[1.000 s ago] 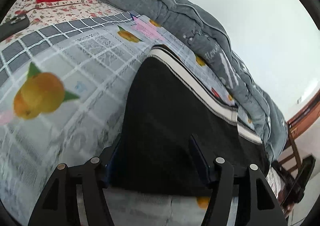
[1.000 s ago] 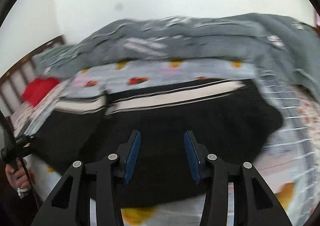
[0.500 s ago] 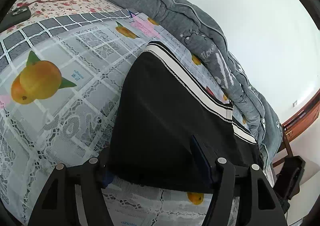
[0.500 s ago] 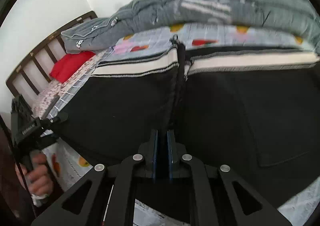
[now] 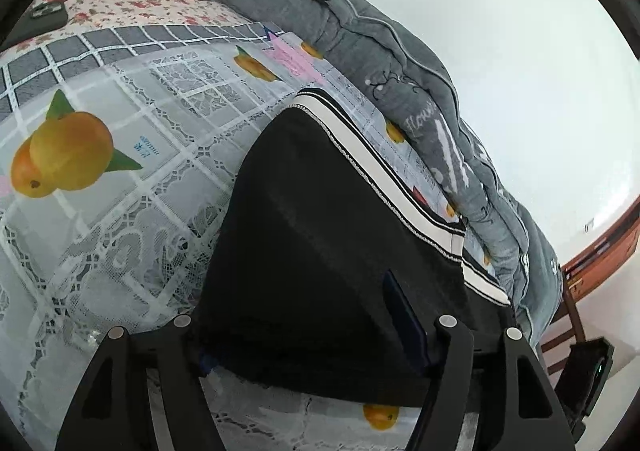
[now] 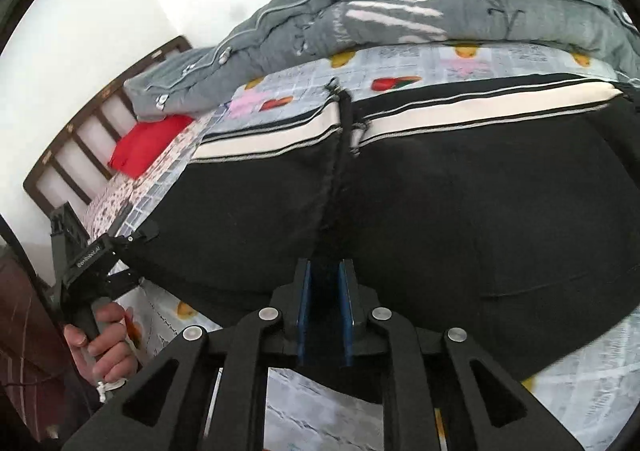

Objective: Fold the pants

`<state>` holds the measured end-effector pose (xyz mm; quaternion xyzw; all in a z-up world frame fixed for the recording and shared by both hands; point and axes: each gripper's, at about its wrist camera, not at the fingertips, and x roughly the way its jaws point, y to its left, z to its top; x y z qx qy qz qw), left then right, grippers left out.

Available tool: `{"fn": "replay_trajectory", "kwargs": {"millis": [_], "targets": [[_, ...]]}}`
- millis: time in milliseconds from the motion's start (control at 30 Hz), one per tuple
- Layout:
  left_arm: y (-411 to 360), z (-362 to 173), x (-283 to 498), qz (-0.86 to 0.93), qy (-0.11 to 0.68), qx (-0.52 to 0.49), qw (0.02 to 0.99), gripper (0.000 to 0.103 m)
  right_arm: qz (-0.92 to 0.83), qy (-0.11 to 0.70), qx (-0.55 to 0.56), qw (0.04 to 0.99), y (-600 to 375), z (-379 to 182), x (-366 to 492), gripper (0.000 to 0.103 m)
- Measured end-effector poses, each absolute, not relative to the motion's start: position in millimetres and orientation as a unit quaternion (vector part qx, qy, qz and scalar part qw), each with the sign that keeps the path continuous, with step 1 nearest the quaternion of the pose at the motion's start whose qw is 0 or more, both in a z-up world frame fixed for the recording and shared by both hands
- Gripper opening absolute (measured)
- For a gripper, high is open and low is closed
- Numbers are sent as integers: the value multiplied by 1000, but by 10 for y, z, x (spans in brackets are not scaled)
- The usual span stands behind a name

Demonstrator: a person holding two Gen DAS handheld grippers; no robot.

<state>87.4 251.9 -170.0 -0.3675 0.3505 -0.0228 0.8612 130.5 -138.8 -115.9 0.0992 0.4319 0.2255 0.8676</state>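
A: Right gripper has dropped closer onto the black knit pants with the cream-and-black striped waistband since a second ago. Its jaws snapped together, then eased apart a little just now. Blue pads sit at the near hem, bottom centre of the right view, narrow gap, dark cloth in between. Can't tell if they actually pinch it.

B: Left gripper?

A: Barely shifted. Its jaws have been spreading and stand released, straddling the near edge of the pants at bottom centre of its own view. Nothing clamped.

B: Where do the pants lie?

A: Flat on the lace-pattern plastic sheet printed with oranges. Waistband on the far side, by the grey quilted duvet. Red pillow beyond that, centre left of the right view.

B: So the step is grabbing the near edge.

A: I'd say so. Right should re-clamp with all layers of cloth, not just the top one. Left needs to close on the same edge, level with right. Then lift both together, else the fold skews.
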Motion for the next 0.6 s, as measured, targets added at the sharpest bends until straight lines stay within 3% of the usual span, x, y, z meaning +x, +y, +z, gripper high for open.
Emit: {"fn": "replay_trajectory", "kwargs": {"millis": [100, 267, 500, 600], "targets": [[2492, -1689, 809, -43, 362, -370, 855, 67, 203, 420, 86, 881, -1601, -1106, 1245, 28], [2362, -1651, 582, -52, 364, -336, 867, 67, 185, 403, 104, 891, -2032, -1064, 1148, 28], [2420, -1685, 848, -12, 358, -369, 858, 67, 175, 389, 115, 897, -2406, -1016, 1022, 28], [2401, -1642, 868, 23, 364, -358, 860, 47, 157, 373, 113, 908, -2632, -975, 931, 33]]}}
